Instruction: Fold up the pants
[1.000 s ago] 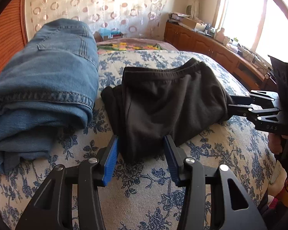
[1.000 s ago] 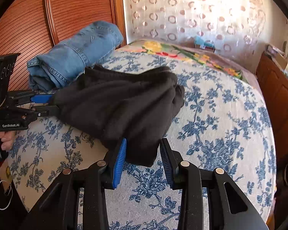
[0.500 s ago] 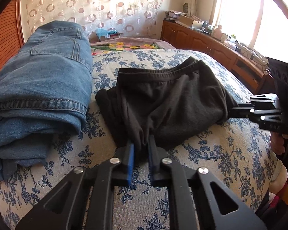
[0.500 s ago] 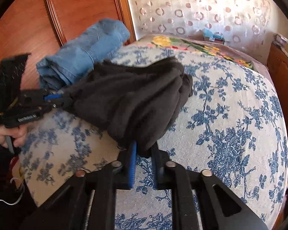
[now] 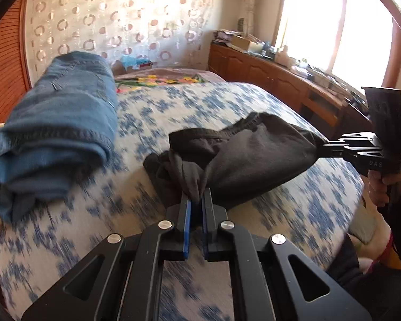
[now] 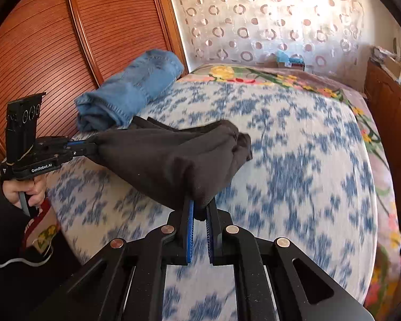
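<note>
We pinch the black pants (image 5: 256,160) at both near corners, left gripper (image 5: 196,200) and right gripper (image 6: 200,208) both clamped on cloth, stretching them above the floral bedspread (image 6: 294,160), right of folded jeans (image 5: 61,123).

Black pants (image 5: 256,157): one
Folded jeans (image 5: 64,123): one
Hand-held grippers: two, left (image 5: 197,200), right (image 6: 200,208)
Bed (image 6: 294,144): one
Hands (image 6: 26,190): two

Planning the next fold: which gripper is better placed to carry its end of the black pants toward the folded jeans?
Left, probably. The left gripper, shut on the black pants, is beside the folded jeans; the right gripper grips the far end.
</note>
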Demonstrator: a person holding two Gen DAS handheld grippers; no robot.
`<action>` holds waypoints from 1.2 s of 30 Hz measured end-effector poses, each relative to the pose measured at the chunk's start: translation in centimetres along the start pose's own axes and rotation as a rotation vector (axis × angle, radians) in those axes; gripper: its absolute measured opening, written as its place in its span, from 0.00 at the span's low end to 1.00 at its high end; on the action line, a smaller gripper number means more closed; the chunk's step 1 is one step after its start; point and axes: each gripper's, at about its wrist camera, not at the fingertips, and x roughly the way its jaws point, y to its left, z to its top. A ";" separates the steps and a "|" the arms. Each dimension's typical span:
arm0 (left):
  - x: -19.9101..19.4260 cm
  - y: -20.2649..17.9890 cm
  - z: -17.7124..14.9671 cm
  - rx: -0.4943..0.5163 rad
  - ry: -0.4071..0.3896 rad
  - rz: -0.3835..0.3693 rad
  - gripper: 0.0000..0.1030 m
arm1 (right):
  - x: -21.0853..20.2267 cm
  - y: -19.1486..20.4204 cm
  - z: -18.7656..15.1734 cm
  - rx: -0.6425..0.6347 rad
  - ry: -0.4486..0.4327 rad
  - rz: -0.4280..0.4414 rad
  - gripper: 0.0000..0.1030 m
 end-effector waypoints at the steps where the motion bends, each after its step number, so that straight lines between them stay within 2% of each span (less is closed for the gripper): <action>1: -0.1 -0.4 -0.5 0.002 0.006 -0.005 0.07 | -0.4 0.1 -0.6 0.003 0.003 0.003 0.07; 6: -0.8 -2.1 -1.7 0.017 0.024 0.000 0.08 | -1.8 0.8 -2.2 0.005 0.016 0.000 0.09; 10: -1.0 -2.7 -1.3 0.021 0.017 0.021 0.12 | -2.7 1.1 -2.4 -0.012 -0.016 -0.012 0.13; 12: -1.2 -2.8 -0.9 0.022 0.012 0.033 0.20 | -3.3 1.0 -2.3 -0.005 -0.031 -0.033 0.14; 13: -1.5 -2.8 -0.7 0.027 0.001 0.046 0.30 | -3.5 0.8 -2.3 0.000 -0.045 -0.041 0.16; 15: -1.9 -2.7 -0.4 0.035 -0.020 0.056 0.41 | -3.8 0.9 -2.1 -0.006 -0.066 -0.070 0.22; 16: -2.1 -2.7 -0.1 0.036 -0.031 0.060 0.51 | -3.9 1.0 -2.0 -0.011 -0.075 -0.089 0.28; 17: -2.1 -2.6 0.0 0.037 -0.037 0.066 0.57 | -4.0 1.1 -1.9 -0.016 -0.082 -0.101 0.32; 19: -2.1 -2.5 0.4 0.038 -0.045 0.082 0.63 | -4.0 1.2 -1.7 -0.013 -0.097 -0.110 0.37; 22: -1.5 -2.4 1.0 0.040 -0.047 0.089 0.64 | -3.5 1.9 -1.4 -0.015 -0.109 -0.146 0.46; 30: 1.2 -2.6 2.1 0.040 -0.017 0.103 0.64 | 0.1 1.9 0.1 0.010 -0.102 -0.165 0.46; 36: 3.3 -1.7 2.5 -0.003 0.015 0.077 0.64 | 2.7 1.2 1.5 0.053 -0.061 -0.172 0.46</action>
